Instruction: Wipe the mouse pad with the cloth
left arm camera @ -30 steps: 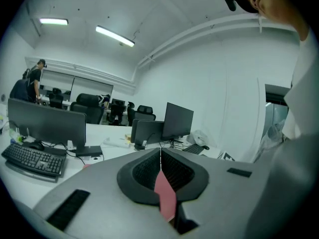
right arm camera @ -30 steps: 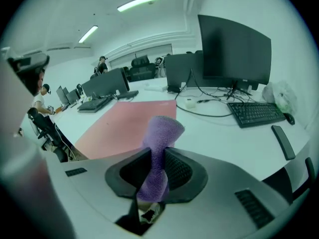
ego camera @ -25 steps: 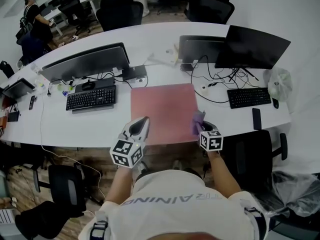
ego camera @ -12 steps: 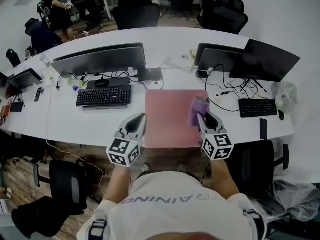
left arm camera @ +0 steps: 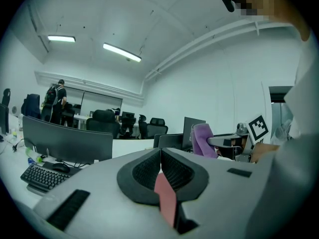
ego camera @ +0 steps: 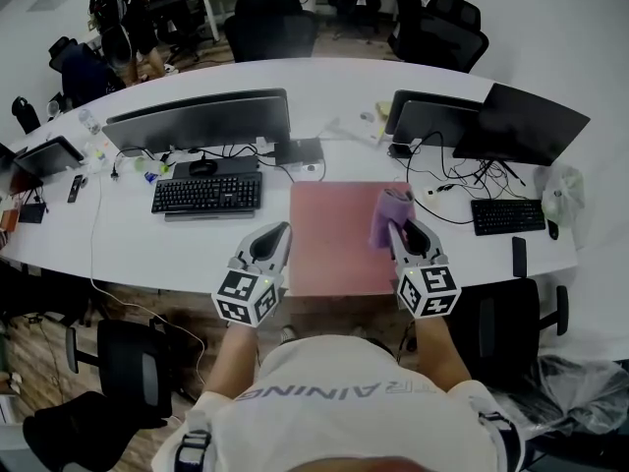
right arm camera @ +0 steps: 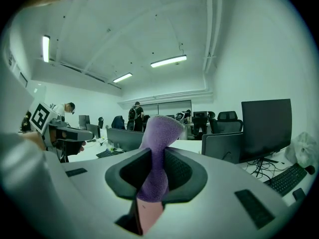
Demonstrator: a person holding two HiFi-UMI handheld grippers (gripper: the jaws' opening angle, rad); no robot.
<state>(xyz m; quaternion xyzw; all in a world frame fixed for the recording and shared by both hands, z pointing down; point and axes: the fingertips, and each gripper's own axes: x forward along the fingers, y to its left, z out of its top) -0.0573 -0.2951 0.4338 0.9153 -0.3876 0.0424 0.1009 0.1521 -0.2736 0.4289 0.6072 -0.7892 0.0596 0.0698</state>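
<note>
A pink mouse pad (ego camera: 339, 234) lies flat on the white desk (ego camera: 197, 239), between two keyboards. My right gripper (ego camera: 397, 226) is shut on a purple cloth (ego camera: 388, 212), held above the pad's right edge; the cloth (right arm camera: 157, 148) sticks up out of the jaws in the right gripper view. My left gripper (ego camera: 276, 236) hovers at the pad's left edge, jaws shut with nothing in them. In the left gripper view the jaws (left arm camera: 160, 169) meet, and the cloth (left arm camera: 203, 139) shows off to the right.
A black keyboard (ego camera: 207, 194) and wide monitor (ego camera: 197, 120) stand left of the pad. Two more monitors (ego camera: 521, 121), tangled cables and another keyboard (ego camera: 507, 216) are on the right. A phone (ego camera: 518, 256) lies near the desk's front edge. Office chairs stand behind and below.
Since a second ago my right gripper has lifted and moved forward with the cloth, from the pad's near right corner to above its right edge. The left gripper has barely moved.
</note>
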